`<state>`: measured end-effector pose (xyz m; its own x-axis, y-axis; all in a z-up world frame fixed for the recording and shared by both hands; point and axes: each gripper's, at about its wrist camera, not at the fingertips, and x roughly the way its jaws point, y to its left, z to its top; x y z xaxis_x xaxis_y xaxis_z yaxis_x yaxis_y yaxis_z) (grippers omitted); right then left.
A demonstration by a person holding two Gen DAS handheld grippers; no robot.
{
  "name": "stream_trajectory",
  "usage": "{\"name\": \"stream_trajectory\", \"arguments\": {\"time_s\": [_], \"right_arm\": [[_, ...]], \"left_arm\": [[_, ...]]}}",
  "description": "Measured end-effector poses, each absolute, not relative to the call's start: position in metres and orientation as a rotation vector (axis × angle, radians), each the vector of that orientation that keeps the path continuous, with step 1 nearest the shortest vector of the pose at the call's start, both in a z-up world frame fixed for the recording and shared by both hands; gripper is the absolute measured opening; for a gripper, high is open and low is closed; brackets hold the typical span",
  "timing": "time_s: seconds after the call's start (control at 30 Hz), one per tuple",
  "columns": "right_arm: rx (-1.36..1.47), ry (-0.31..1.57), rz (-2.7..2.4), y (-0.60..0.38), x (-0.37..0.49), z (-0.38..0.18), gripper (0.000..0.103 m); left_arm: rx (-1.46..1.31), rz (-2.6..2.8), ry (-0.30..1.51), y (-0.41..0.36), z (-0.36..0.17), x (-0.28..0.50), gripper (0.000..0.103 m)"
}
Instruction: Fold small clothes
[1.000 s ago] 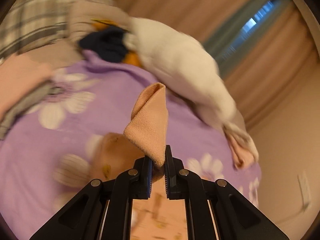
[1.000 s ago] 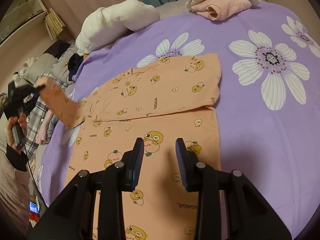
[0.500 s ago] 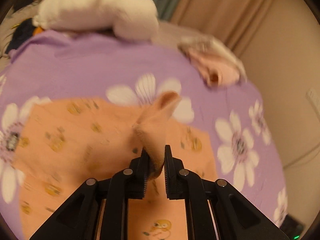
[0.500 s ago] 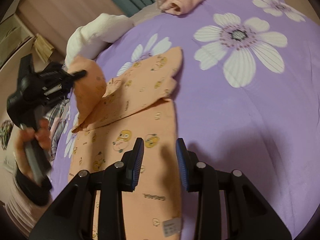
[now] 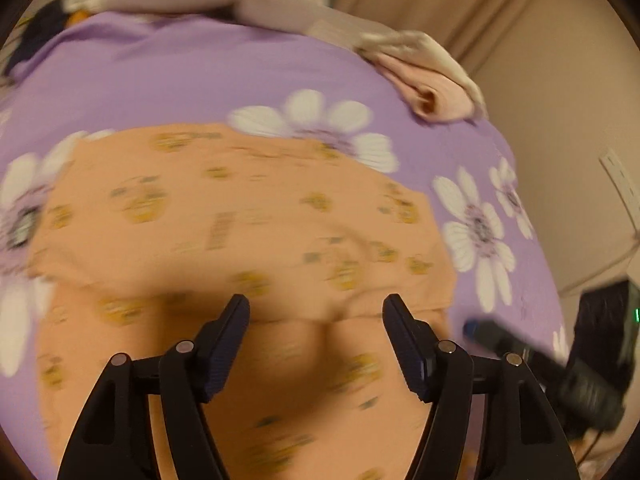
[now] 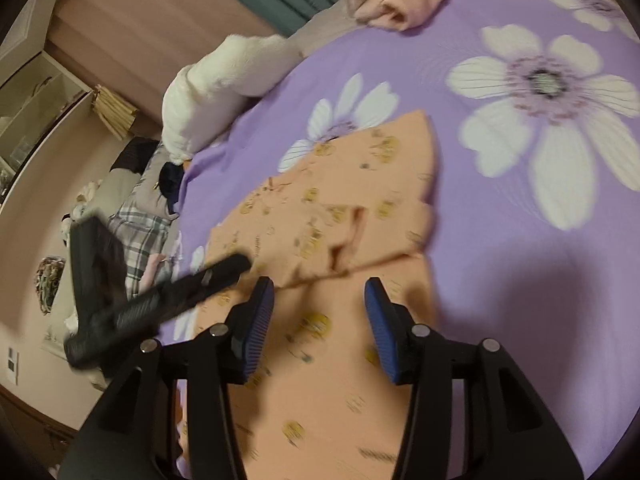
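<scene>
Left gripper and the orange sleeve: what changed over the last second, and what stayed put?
The left gripper carried the sleeve across onto the orange garment, then its jaws opened and let go; the sleeve now lies folded over the body. The right gripper has opened wider, holding nothing. The pink folded clothes and white bundle stayed.
</scene>
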<state>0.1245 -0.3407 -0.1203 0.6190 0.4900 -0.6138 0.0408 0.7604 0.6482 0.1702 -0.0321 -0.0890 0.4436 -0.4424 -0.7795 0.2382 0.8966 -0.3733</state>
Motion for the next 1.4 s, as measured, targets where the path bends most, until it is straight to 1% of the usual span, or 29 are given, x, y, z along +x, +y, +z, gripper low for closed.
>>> {"name": "stream_trajectory", "arguments": {"time_s": [0.13,0.2,0.23,0.27,0.3,0.33,0.37,0.47,0.57,0.6,0.63,0.7,0.73,0.77,0.87,0.93,1.03,1.07,1.1,1.13,1.17,1.2,1.27,1.3,1.37,1.4], "right_arm": [[0.666,0.936,0.289,-0.323,0.164,-0.130,0.048],[0.612,0.996,0.225,-0.313,0.185,-0.140,0.048],[0.589,1.025,0.202,-0.308,0.194,-0.147,0.044],[0.581,1.043,0.200,-0.305,0.199,-0.152,0.035],[0.568,1.061,0.200,-0.300,0.204,-0.157,0.028],[0.548,1.069,0.188,-0.299,0.207,-0.159,0.016],[0.510,1.075,0.172,-0.294,0.209,-0.160,0.007],[0.430,1.010,0.159,-0.291,0.203,-0.138,0.004],[0.429,0.953,0.112,-0.309,0.198,-0.118,0.005],[0.402,0.962,0.087,-0.314,0.200,-0.118,0.005],[0.383,0.995,0.082,-0.319,0.204,-0.122,0.009],[0.356,1.054,0.056,-0.321,0.208,-0.130,0.010],[0.324,1.062,0.021,-0.321,0.209,-0.131,0.020],[0.283,1.046,-0.022,-0.321,0.208,-0.128,0.026],[0.225,0.926,-0.076,-0.322,0.196,-0.111,0.026],[0.248,0.899,0.018,-0.318,0.193,-0.106,0.025],[0.230,0.935,0.104,-0.303,0.196,-0.114,0.018],[0.211,0.952,0.102,-0.303,0.195,-0.120,0.014],[0.191,0.968,0.092,-0.301,0.193,-0.125,0.013],[0.171,0.995,0.076,-0.302,0.193,-0.135,0.013],[0.161,1.021,0.066,-0.298,0.194,-0.142,0.009],[0.155,1.040,0.057,-0.299,0.196,-0.149,0.009],[0.173,1.030,0.076,-0.304,0.193,-0.152,0.010],[0.184,1.031,0.081,-0.306,0.192,-0.150,0.012],[0.227,1.021,0.105,-0.310,0.184,-0.138,0.021],[0.245,1.010,0.119,-0.312,0.178,-0.132,0.023]], "left_arm": [[-0.244,-0.318,1.024,0.025,-0.096,0.159,0.068],[-0.283,-0.282,1.028,0.049,-0.099,0.155,0.068],[-0.304,-0.260,1.030,0.062,-0.101,0.153,0.068],[-0.316,-0.245,1.031,0.070,-0.105,0.151,0.068],[-0.335,-0.221,1.030,0.082,-0.106,0.149,0.068],[-0.348,-0.207,1.031,0.091,-0.108,0.147,0.068],[-0.361,-0.193,1.034,0.101,-0.110,0.144,0.068],[-0.381,-0.168,1.030,0.119,-0.113,0.138,0.068],[-0.394,-0.159,1.028,0.127,-0.116,0.138,0.068],[-0.401,-0.161,1.028,0.127,-0.117,0.141,0.068],[-0.410,-0.168,1.029,0.126,-0.117,0.144,0.068],[-0.414,-0.192,1.016,0.118,-0.113,0.154,0.068],[-0.408,-0.205,1.005,0.115,-0.111,0.157,0.068],[-0.399,-0.221,0.993,0.110,-0.107,0.163,0.068],[-0.380,-0.276,0.967,0.094,-0.101,0.179,0.068],[-0.348,-0.293,0.953,0.081,-0.099,0.192,0.068],[-0.274,-0.291,0.968,0.064,-0.107,0.207,0.068],[-0.248,-0.288,0.979,0.060,-0.112,0.209,0.067],[-0.220,-0.273,0.995,0.056,-0.119,0.212,0.062],[-0.193,-0.257,1.022,0.054,-0.127,0.213,0.061],[-0.181,-0.253,1.045,0.052,-0.134,0.214,0.061],[-0.169,-0.253,1.075,0.051,-0.143,0.215,0.061],[-0.149,-0.263,1.062,0.050,-0.141,0.210,0.061],[-0.154,-0.274,1.074,0.051,-0.136,0.207,0.061],[-0.188,-0.299,1.074,0.056,-0.128,0.200,0.061],[-0.205,-0.317,1.060,0.062,-0.121,0.192,0.061]]}}
